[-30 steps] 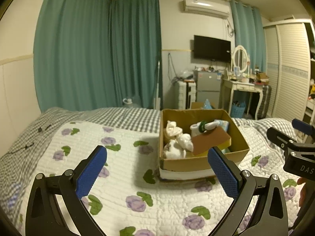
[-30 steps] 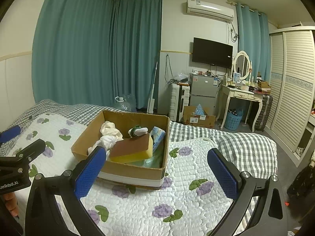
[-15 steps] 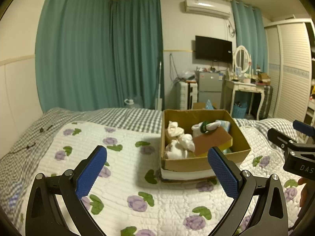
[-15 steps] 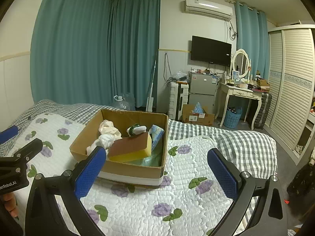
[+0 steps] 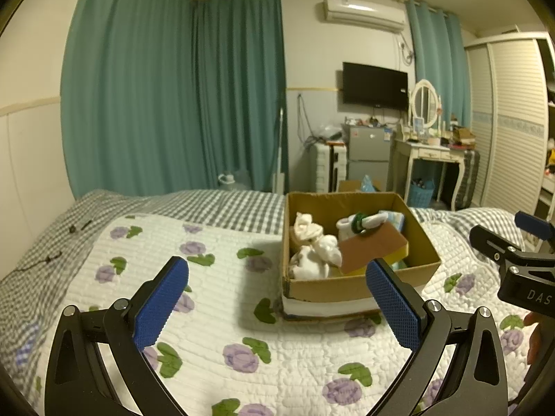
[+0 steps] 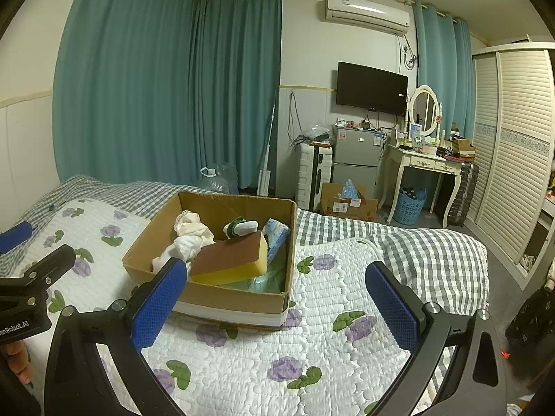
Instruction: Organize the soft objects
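A cardboard box [image 5: 360, 286] is set on the flowered quilt [image 5: 215, 319] of a bed, and the soft things are gathered inside it. White cloths [image 5: 314, 249] are bunched at its left side, a brown-and-yellow sponge [image 6: 230, 260] is laid tilted across the middle, and a green-and-white sock [image 6: 241, 226] is seen behind the sponge. The left hand-held gripper [image 5: 277, 306] is held above the quilt near the box, spread wide and empty. The right hand-held gripper [image 6: 277, 306] is likewise held wide apart with nothing between its blue pads [image 6: 390, 310].
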Demonstrator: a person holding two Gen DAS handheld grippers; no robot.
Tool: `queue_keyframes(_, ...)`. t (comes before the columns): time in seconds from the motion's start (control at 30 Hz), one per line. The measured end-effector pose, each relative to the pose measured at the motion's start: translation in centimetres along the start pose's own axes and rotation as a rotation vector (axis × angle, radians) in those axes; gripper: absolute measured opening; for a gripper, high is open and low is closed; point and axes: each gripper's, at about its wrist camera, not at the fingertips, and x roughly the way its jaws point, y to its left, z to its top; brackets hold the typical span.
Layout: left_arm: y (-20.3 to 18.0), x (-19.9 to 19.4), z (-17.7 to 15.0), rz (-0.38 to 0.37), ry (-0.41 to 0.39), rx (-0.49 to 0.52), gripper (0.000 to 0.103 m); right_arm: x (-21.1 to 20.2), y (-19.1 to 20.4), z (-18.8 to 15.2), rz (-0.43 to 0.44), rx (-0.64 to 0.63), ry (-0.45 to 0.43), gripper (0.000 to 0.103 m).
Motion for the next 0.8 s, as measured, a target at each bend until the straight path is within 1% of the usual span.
queue_keyframes(0.8,-0.03,0.03,-0.08,-0.006,-0.006,0.0,0.103,0.23,0.08,-0.51,0.001,0.001,0.011,0.103)
